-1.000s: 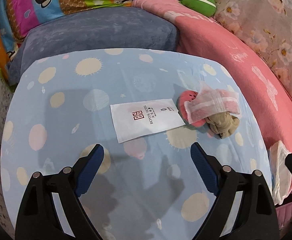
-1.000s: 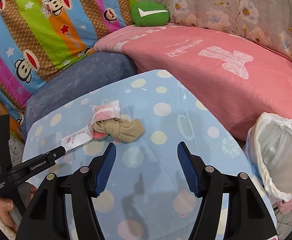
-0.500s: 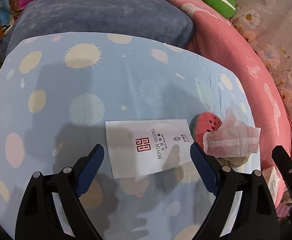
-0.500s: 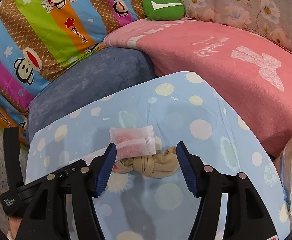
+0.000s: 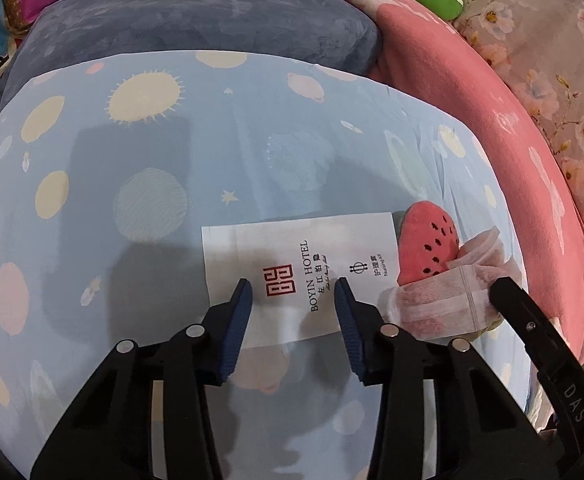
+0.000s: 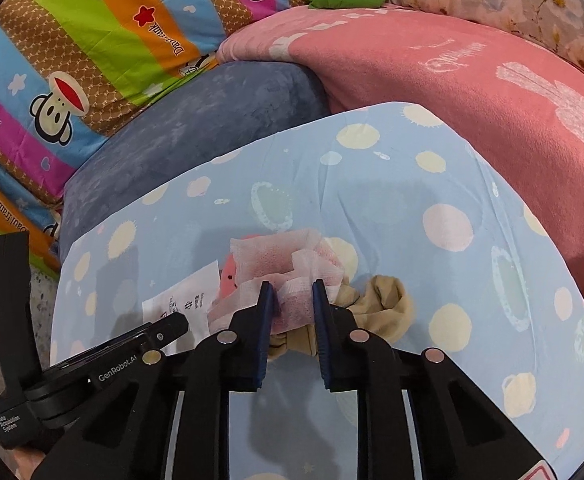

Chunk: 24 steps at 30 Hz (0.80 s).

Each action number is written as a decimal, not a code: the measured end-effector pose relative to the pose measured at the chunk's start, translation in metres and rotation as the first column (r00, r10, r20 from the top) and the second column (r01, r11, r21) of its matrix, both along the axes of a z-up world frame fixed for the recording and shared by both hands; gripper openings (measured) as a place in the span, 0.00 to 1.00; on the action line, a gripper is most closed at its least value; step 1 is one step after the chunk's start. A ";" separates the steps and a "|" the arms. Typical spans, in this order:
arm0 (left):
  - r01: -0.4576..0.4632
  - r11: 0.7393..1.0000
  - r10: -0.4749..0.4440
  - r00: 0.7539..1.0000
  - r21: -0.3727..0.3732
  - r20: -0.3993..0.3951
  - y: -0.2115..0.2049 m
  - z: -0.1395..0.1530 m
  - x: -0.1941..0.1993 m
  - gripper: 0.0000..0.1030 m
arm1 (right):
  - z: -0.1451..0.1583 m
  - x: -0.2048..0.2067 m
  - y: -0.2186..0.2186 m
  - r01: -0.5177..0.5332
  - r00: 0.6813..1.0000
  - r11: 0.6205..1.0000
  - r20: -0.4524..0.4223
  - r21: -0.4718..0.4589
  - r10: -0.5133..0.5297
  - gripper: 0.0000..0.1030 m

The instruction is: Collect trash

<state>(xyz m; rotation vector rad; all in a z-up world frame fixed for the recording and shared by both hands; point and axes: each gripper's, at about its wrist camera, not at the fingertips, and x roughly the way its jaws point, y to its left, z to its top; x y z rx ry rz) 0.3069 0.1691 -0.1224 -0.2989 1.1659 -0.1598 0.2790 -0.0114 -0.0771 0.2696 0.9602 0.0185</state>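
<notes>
A: Status of both grippers?

B: Both sets of jaws have just been closing. Right gripper (image 6: 290,294) is clamped on the translucent pink wrapper (image 6: 287,264). Left gripper (image 5: 292,292) jaws stand apart over the white hotel sachet (image 5: 300,276), lying flat on the blue dotted sheet (image 5: 211,152); grip not yet made.

A: Obstructions?

B: Watermelon plush (image 5: 428,244) and tan knotted sock (image 6: 384,300) touch the wrapper; risk of snagging.
</notes>
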 end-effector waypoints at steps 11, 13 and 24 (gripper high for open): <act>0.154 0.988 -0.155 0.987 0.018 0.050 -0.019 0.013 -0.041 0.09 | 0.014 -0.051 -0.013 0.035 0.999 0.999 0.021 0.004 -0.035 0.11; 0.205 0.975 -0.212 0.973 0.083 0.094 -0.019 0.021 -0.040 0.22 | 0.023 -0.058 -0.022 0.055 0.998 0.998 0.036 0.014 -0.055 0.11; 0.541 0.741 -0.634 0.759 0.397 0.148 -0.058 0.007 -0.012 0.63 | 0.059 -0.070 -0.049 0.112 0.991 0.993 0.073 0.027 -0.114 0.11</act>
